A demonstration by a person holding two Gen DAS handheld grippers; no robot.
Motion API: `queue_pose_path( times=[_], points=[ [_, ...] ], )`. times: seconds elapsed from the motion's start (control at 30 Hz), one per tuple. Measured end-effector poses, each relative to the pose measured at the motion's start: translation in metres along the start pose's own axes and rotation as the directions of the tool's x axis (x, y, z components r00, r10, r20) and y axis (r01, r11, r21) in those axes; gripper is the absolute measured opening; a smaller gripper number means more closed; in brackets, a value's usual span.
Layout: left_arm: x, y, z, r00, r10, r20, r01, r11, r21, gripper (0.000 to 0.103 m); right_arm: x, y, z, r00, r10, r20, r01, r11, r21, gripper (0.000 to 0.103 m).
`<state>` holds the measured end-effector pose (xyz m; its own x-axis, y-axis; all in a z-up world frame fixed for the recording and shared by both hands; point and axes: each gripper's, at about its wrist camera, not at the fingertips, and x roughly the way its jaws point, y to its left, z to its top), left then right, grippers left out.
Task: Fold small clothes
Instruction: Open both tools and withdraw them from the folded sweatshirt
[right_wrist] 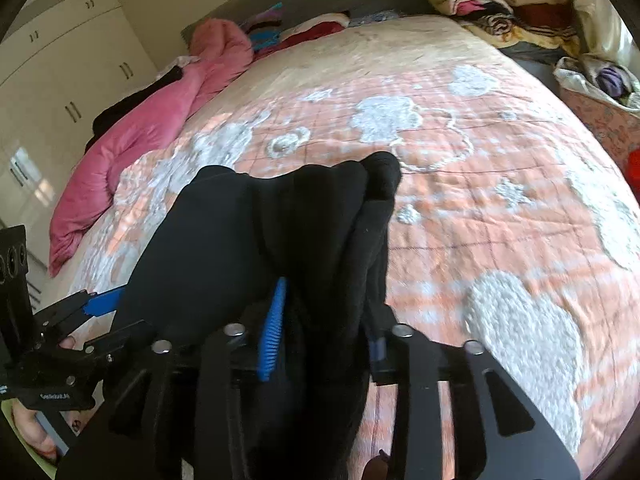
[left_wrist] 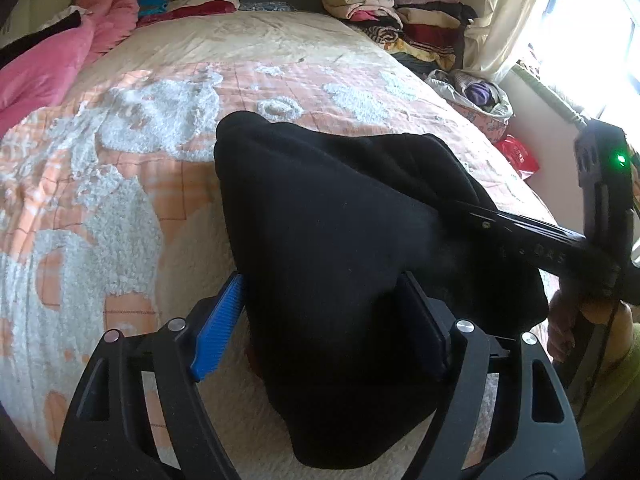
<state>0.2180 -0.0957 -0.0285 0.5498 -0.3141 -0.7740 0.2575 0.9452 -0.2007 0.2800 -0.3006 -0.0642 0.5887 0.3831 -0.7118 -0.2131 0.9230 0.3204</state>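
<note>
With my left hand-held gripper (left_wrist: 320, 320) and right hand-held gripper (right_wrist: 324, 320) each pinching the black garment (left_wrist: 332, 216) above the bed (left_wrist: 160, 184), I'd keep both edges level and taut before lowering.

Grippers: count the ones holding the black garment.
2. The left gripper clamps the black garment near its lower edge; the right gripper grips bunched folds beside it.

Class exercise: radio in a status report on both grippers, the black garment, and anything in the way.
Left gripper shut on black garment. Right gripper shut on it too. Garment bunched between them above the bedspread. Nothing in the way.
</note>
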Motion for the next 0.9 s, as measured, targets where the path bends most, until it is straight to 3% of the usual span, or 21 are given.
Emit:
queue_pose_path(
  times=[0.33, 0.7, 0.9],
  points=[
    [-0.007, 0.000, -0.009, 1.000, -0.011, -0.002, 0.011, 1.000, -0.004, 0.069, -0.043, 0.004, -0.033, 0.997, -0.071, 0.039, 0.071, 0.997, -0.001, 0.060],
    [-0.025, 0.004, -0.020, 1.000, -0.015, 0.017, 0.015, 1.000, -0.011, 0.070, -0.075, 0.017, -0.067, 0.983, -0.163, 0.089, 0.164, 0.986, 0.000, 0.063],
    [-0.039, 0.005, -0.025, 0.999, -0.019, 0.039, 0.020, 1.000, -0.006, 0.071, -0.095, 0.031, -0.075, 0.973, -0.190, 0.134, 0.195, 0.981, -0.025, 0.083]
  ],
)
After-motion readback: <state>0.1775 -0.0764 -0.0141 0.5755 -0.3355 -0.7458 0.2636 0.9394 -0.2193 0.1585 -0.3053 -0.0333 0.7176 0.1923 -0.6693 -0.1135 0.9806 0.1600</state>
